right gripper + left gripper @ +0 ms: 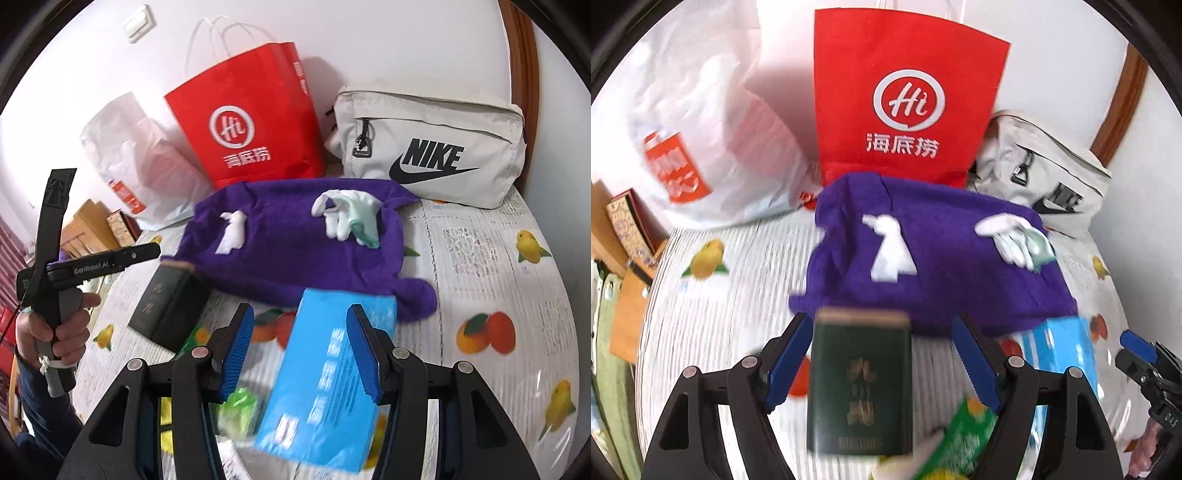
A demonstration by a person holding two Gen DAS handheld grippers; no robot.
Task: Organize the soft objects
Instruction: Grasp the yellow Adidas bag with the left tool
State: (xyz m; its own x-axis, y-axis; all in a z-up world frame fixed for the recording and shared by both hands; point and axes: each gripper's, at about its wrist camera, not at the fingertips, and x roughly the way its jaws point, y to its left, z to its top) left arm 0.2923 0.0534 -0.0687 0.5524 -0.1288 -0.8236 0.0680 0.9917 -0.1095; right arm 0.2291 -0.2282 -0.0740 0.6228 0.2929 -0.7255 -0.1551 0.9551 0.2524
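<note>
A purple garment [934, 258] lies spread on the fruit-print tablecloth [713, 314], with a white rabbit patch and a pair of white and green gloves [1015, 240] on top. My left gripper [882, 360] is open above a dark green box [858, 380] that lies flat on the cloth; neither pad presses it. In the right wrist view my right gripper [301, 354] hangs open over a blue tissue pack [325, 369]. There is a gap at its left pad, and the pack runs on under and past the right one. The purple garment [295, 236] lies just beyond.
A red paper bag [251, 122], a white plastic bag [140, 158] and a pale Nike bag [432, 147] stand along the wall at the back. A green packet [240, 406] lies near the tissue pack. A hand [70, 332] holds the left gripper's handle. Cardboard boxes [624, 229] sit left.
</note>
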